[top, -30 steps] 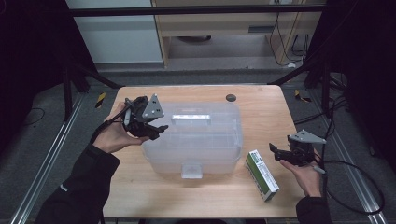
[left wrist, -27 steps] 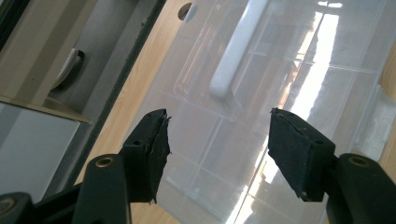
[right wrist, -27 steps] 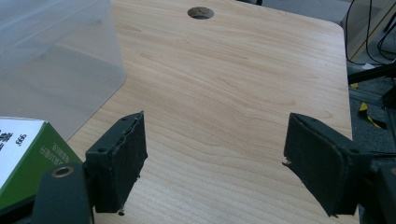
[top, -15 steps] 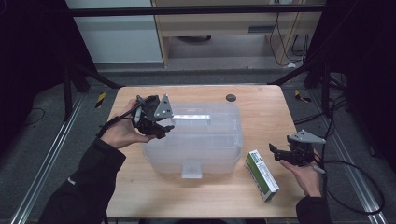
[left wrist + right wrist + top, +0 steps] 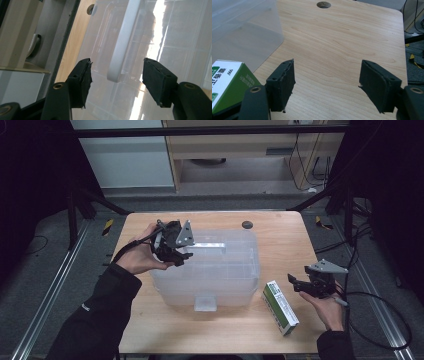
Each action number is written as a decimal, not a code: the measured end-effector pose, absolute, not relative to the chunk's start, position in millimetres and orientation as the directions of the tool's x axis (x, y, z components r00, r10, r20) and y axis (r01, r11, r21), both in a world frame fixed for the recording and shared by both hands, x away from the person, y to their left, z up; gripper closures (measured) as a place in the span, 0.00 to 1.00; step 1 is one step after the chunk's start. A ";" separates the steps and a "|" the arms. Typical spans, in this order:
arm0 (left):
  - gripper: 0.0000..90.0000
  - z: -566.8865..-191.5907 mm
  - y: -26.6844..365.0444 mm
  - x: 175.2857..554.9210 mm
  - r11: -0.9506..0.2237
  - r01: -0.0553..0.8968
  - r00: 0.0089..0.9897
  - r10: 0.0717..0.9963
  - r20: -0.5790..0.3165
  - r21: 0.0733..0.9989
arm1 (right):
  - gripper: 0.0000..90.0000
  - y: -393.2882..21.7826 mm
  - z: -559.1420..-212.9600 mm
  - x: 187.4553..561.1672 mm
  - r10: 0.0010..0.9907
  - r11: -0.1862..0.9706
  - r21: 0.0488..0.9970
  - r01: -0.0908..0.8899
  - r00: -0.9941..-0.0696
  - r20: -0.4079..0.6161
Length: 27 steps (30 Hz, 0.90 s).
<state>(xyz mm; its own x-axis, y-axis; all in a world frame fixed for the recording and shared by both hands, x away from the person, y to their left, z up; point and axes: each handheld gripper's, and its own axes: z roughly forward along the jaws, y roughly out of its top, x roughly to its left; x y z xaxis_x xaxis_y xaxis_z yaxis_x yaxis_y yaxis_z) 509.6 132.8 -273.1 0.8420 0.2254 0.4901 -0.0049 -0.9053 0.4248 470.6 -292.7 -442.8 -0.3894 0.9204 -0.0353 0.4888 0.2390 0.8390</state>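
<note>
- nearest the person, the right gripper (image 5: 300,285) rests low over the bare table (image 5: 280,235), jaws wide apart with nothing between them though they have just been closing a little; a green and white carton (image 5: 280,307) lies just beside it, toward the bin.
- in the middle of the table sits a clear plastic storage bin (image 5: 220,280), lid on, frosted walls, a small latch tab (image 5: 205,302) at its near side and a white handle (image 5: 122,47) lying flat along the lid.
- at the bin's far left corner, the left gripper (image 5: 172,251) hangs over the lid, jaws spread and straddling the near end of the handle, gripping nothing; they have just been narrowing slightly.
- the step looks like a reach for the handle, probably to lift or open the bin.
- the next move would call for lowering until the pads flank the handle, then closing squarely; the smooth lid leaves little room underneath.
- farthest off, a dark round hole (image 5: 247,224) marks the table's back edge.
</note>
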 end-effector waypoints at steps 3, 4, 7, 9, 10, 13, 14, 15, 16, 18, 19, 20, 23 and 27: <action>0.45 -274.5 130.7 510.7 -0.908 -0.007 0.842 0.220 0.492 0.419 | 0.33 -291.6 -443.2 470.7 0.919 0.241 0.838 0.490 -0.392 -0.036; 0.45 -275.1 130.1 511.2 -0.909 -0.006 0.842 0.221 0.493 0.418 | 0.33 -291.3 -443.4 470.8 0.919 0.244 0.837 0.490 -0.393 -0.037; 0.46 -276.6 128.7 512.9 -0.914 -0.008 0.843 0.212 0.494 0.407 | 0.34 -291.0 -443.6 470.8 0.918 0.245 0.836 0.491 -0.396 -0.036; 0.47 -277.0 127.3 513.6 -0.919 -0.007 0.845 0.206 0.494 0.395 | 0.34 -291.0 -443.5 470.8 0.917 0.245 0.836 0.491 -0.397 -0.035; 0.48 -277.4 126.6 514.1 -0.921 -0.010 0.845 0.200 0.496 0.390 | 0.34 -291.0 -443.6 470.8 0.917 0.245 0.836 0.491 -0.397 -0.036; 0.50 -278.4 124.3 515.5 -0.926 -0.014 0.844 0.191 0.500 0.377 | 0.34 -290.7 -444.0 471.1 0.916 0.250 0.834 0.492 -0.400 -0.038; 0.51 -278.8 123.6 516.0 -0.927 -0.014 0.845 0.188 0.500 0.374 | 0.34 -290.5 -444.1 471.1 0.915 0.251 0.833 0.493 -0.401 -0.038; 0.51 -279.3 122.8 516.6 -0.929 -0.014 0.847 0.186 0.499 0.370 | 0.34 -290.4 -444.3 471.2 0.914 0.253 0.833 0.493 -0.403 -0.039; 0.52 -279.8 122.0 517.2 -0.932 -0.016 0.847 0.180 0.501 0.363 | 0.34 -290.4 -444.3 471.3 0.914 0.254 0.832 0.494 -0.404 -0.039; 0.54 -281.3 120.5 518.6 -0.936 -0.016 0.849 0.173 0.500 0.351 | 0.35 -290.4 -444.4 471.3 0.914 0.254 0.831 0.494 -0.404 -0.039; 0.54 -282.0 119.8 519.3 -0.938 -0.016 0.850 0.169 0.499 0.345 | 0.35 -290.4 -444.4 471.3 0.914 0.254 0.831 0.495 -0.404 -0.039; 0.55 -282.8 119.0 520.0 -0.941 -0.017 0.849 0.165 0.502 0.339 | 0.35 -290.5 -444.4 471.3 0.913 0.254 0.831 0.494 -0.405 -0.039; 0.57 -285.4 117.0 521.6 -0.945 -0.022 0.851 0.154 0.501 0.327 | 0.35 -290.2 -444.4 471.3 0.914 0.253 0.830 0.497 -0.404 -0.037; 0.61 -288.5 115.2 523.9 -0.949 -0.024 0.852 0.145 0.503 0.316 | 0.36 -290.0 -444.5 471.3 0.914 0.253 0.830 0.498 -0.405 -0.036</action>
<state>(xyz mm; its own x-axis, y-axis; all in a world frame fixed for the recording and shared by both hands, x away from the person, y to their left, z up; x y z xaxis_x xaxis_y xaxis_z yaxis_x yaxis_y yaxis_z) 523.9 115.2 -288.5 0.8521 0.1455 0.5028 -0.0243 -0.9486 0.3156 471.3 -290.0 -444.5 -0.4051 0.9136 -0.0357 0.4975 0.2530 0.8297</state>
